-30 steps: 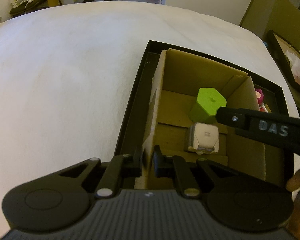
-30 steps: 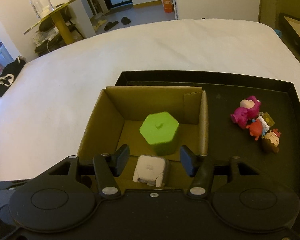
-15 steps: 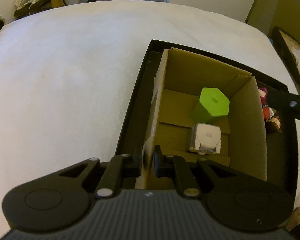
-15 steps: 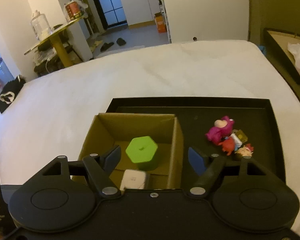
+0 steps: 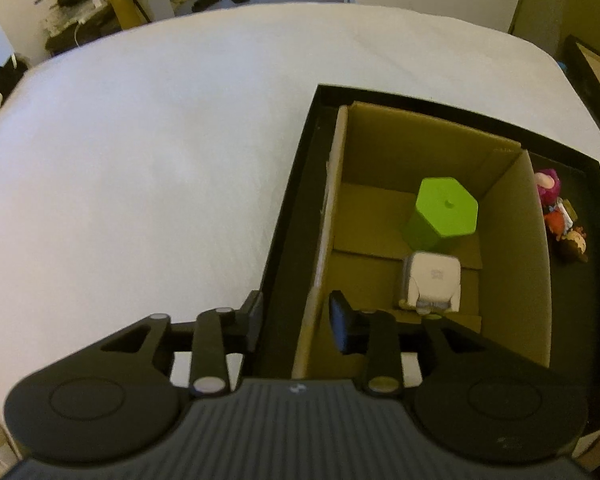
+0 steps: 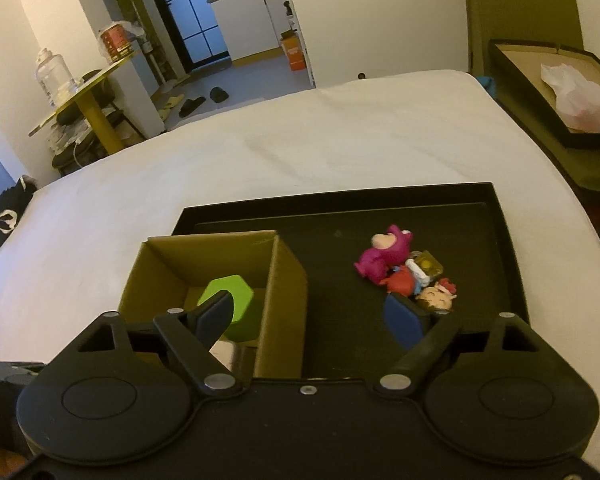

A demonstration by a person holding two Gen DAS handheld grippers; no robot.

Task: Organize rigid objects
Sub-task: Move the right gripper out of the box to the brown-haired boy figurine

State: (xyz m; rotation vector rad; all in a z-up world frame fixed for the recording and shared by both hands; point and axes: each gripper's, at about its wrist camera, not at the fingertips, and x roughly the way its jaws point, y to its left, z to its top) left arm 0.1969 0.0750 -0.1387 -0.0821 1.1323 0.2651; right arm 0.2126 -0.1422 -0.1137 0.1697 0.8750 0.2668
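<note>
The cardboard box (image 6: 204, 276) is taken as the reference. It stands in the left part of the black tray (image 6: 508, 240) and holds a green hexagonal block (image 5: 444, 210) and a white cube (image 5: 432, 278).

The remaining items, a cluster of small figurines (image 6: 404, 274), lie on the tray floor to the right of the box, well apart from its wall.

The right gripper (image 6: 316, 314) is opening, with nothing held; the cluster lies ahead of its right finger. This hand is judged the nearer.

The left gripper (image 5: 296, 326) straddles the box's left wall; its jaws are opening and the pads are clear of the cardboard.
</note>
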